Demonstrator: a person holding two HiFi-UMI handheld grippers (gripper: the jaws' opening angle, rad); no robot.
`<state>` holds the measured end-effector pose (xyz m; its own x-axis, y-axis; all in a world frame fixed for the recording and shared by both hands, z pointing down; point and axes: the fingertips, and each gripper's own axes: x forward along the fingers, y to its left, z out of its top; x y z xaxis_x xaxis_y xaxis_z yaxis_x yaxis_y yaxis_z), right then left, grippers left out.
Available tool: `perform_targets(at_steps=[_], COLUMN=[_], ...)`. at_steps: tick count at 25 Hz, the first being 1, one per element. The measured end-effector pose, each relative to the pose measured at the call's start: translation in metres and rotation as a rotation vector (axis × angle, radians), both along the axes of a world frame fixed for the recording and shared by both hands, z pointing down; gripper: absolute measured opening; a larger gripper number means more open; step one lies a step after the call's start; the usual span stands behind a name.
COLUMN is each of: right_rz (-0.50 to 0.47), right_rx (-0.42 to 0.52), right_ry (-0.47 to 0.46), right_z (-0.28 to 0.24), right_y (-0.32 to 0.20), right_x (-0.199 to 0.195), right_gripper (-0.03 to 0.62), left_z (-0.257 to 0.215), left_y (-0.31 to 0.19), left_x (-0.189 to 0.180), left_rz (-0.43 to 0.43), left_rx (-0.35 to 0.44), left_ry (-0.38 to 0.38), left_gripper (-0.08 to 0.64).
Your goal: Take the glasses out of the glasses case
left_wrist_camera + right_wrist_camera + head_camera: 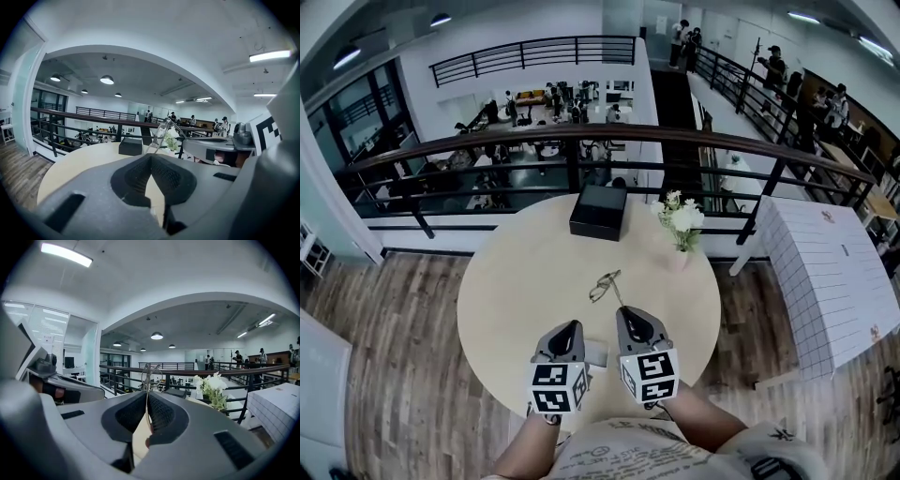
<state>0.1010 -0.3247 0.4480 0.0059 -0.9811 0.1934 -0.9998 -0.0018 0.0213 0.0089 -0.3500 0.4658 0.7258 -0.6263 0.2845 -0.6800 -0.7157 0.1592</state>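
Note:
Thin-rimmed glasses (605, 284) hang just above the round beige table (506, 291), held out in front of my right gripper (630, 312), which is shut on the end of one temple arm. In the right gripper view the arm runs up between the pads (159, 411) to the lenses (149, 376). The black glasses case (598, 212) stands closed at the table's far edge, well beyond both grippers. My left gripper (571, 326) hovers beside the right one, shut, with nothing between its jaws (151, 157). The glasses (161, 136) also show in the left gripper view.
A small vase of white flowers (680, 223) stands to the right of the case. A black railing (581, 136) runs behind the table above a lower floor. A white gridded cabinet (830, 272) stands to the right. A small white sheet (595, 352) lies under the grippers.

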Motion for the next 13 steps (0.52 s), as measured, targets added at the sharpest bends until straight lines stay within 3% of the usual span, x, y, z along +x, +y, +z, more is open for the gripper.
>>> perform_targets(at_steps=[13], right_rz=[-0.017], right_rx=[-0.017], right_ry=[0.021], right_z=[0.0077], right_y=[-0.002], right_x=[-0.0055], right_gripper=[0.024], left_z=[0.0066], left_y=[-0.0008], left_x=[-0.0019], left_rz=[0.003], left_rx=[-0.014], left_ry=[-0.01], left_gripper=[0.012])
